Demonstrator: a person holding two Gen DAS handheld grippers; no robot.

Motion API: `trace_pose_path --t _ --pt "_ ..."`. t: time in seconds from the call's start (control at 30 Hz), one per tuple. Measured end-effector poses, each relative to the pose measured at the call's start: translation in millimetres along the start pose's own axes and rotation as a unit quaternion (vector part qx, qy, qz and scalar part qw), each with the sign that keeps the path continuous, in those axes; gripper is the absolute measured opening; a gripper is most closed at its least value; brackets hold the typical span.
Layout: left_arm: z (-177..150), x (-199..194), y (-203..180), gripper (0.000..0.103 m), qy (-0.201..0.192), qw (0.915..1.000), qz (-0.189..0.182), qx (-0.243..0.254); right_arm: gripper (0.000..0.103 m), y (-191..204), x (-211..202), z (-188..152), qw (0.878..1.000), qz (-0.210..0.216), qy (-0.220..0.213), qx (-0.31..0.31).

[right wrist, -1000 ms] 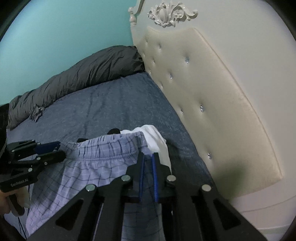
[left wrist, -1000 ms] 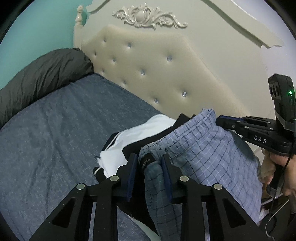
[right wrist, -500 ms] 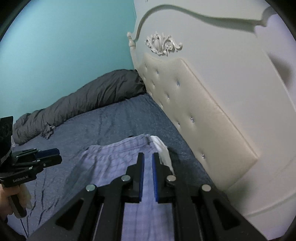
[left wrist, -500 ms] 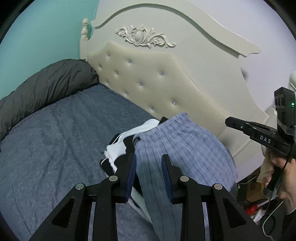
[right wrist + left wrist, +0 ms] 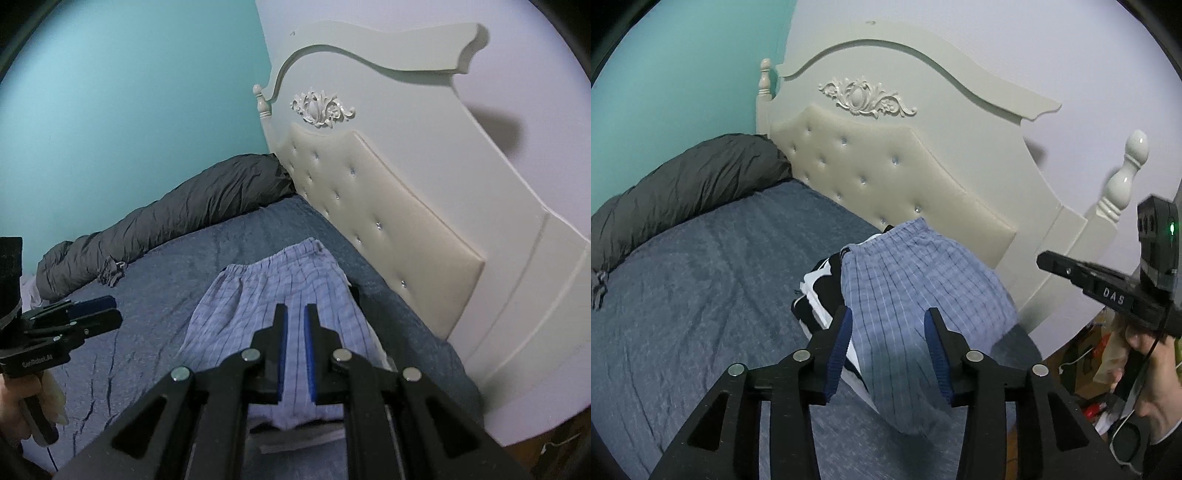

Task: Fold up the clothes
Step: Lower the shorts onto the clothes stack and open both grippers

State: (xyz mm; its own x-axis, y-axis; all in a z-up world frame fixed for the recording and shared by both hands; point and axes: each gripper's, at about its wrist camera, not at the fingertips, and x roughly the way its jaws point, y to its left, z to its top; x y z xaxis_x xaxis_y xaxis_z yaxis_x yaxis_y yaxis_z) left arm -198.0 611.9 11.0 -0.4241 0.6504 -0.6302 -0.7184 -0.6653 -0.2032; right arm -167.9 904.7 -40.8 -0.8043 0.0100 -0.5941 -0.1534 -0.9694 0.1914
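Left wrist view:
- The left gripper (image 5: 888, 332) hovers above the bed; its jaws are opening, and nothing is pinched between the blue pads (image 5: 839, 354).
- Seen through the gap is the blue checked shorts (image 5: 916, 291), lying flat on top of a pile at the bed's near corner, just beside the headboard (image 5: 886, 173).
- Under the shorts, a black-and-white garment (image 5: 820, 291) sticks out to the left of them.
- The pile rests on the blue sheet (image 5: 713, 295); a grey duvet (image 5: 683, 188) is rolled up along the far side against the teal wall (image 5: 676, 74).
- At the right edge, the right gripper (image 5: 1052, 262) is carried by a hand (image 5: 1156, 376), apart from the clothes; from this side I cannot tell its gap.

Right wrist view:
- The right gripper (image 5: 294, 314) has its jaws nearly together, only a thin slit between the blue pads (image 5: 282, 354), and no cloth is caught in it.
- Below it the shorts (image 5: 273, 295) lie spread on the sheet (image 5: 147, 325), waistband toward the duvet (image 5: 166, 218), one edge near the headboard (image 5: 388, 229).
- A white edge of the garment (image 5: 384, 354) under them peeks out at the right.
- At the left edge, the left gripper (image 5: 107, 314) hangs over bare sheet, well clear of the shorts.
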Motion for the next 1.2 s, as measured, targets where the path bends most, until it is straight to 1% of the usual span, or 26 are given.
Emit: trace_pose_path --t 0.13,0.33,0.43,0.6,0.67,0.73,0.77,0.9,1.0,1.13,1.17,1.2 --pt "-9 -19 -8 0.048 -0.008 0.9998 0.008 0.014 0.009 6 -21 -12 1.000 -0.010 -0.013 0.007" --pt "-24 -41 -19 0.048 -0.019 0.9995 0.008 0.026 0.009 17 -48 -30 1.000 -0.010 -0.024 0.008" --pt "-31 -52 -23 0.048 -0.023 0.9991 0.012 0.032 0.009 23 -57 -40 1.000 -0.011 -0.025 0.011" --pt "-44 -70 -29 0.048 -0.033 0.9986 0.019 0.037 0.009 32 -78 -53 0.999 -0.012 -0.037 0.019" --pt "-50 -78 -32 0.049 -0.037 0.9982 0.020 0.042 0.009 36 -87 -58 0.999 -0.018 -0.043 0.020" --pt "-56 -85 -34 0.055 -0.039 0.9980 0.021 0.046 0.009 40 -96 -64 0.998 -0.018 -0.046 0.023" --pt "-59 -88 -35 0.056 -0.039 0.9980 0.020 0.046 0.009 42 -101 -67 0.998 -0.021 -0.047 0.023" --pt "-68 -101 -36 0.059 -0.046 0.9982 0.012 0.037 0.009 53 -119 -80 0.998 -0.036 -0.054 0.019" --pt "-75 -108 -38 0.060 -0.048 0.9981 0.008 0.039 0.010 57 -129 -92 0.997 -0.038 -0.054 0.028" --pt "-84 -118 -42 0.067 -0.055 0.9971 0.014 0.052 0.019 62 -141 -109 0.997 -0.034 -0.056 0.041" --pt "-87 -120 -44 0.068 -0.056 0.9968 0.015 0.055 0.023 64 -143 -113 0.997 -0.033 -0.055 0.043" --pt "-89 -123 -44 0.068 -0.056 0.9967 0.014 0.056 0.025 66 -146 -118 0.997 -0.032 -0.055 0.044"
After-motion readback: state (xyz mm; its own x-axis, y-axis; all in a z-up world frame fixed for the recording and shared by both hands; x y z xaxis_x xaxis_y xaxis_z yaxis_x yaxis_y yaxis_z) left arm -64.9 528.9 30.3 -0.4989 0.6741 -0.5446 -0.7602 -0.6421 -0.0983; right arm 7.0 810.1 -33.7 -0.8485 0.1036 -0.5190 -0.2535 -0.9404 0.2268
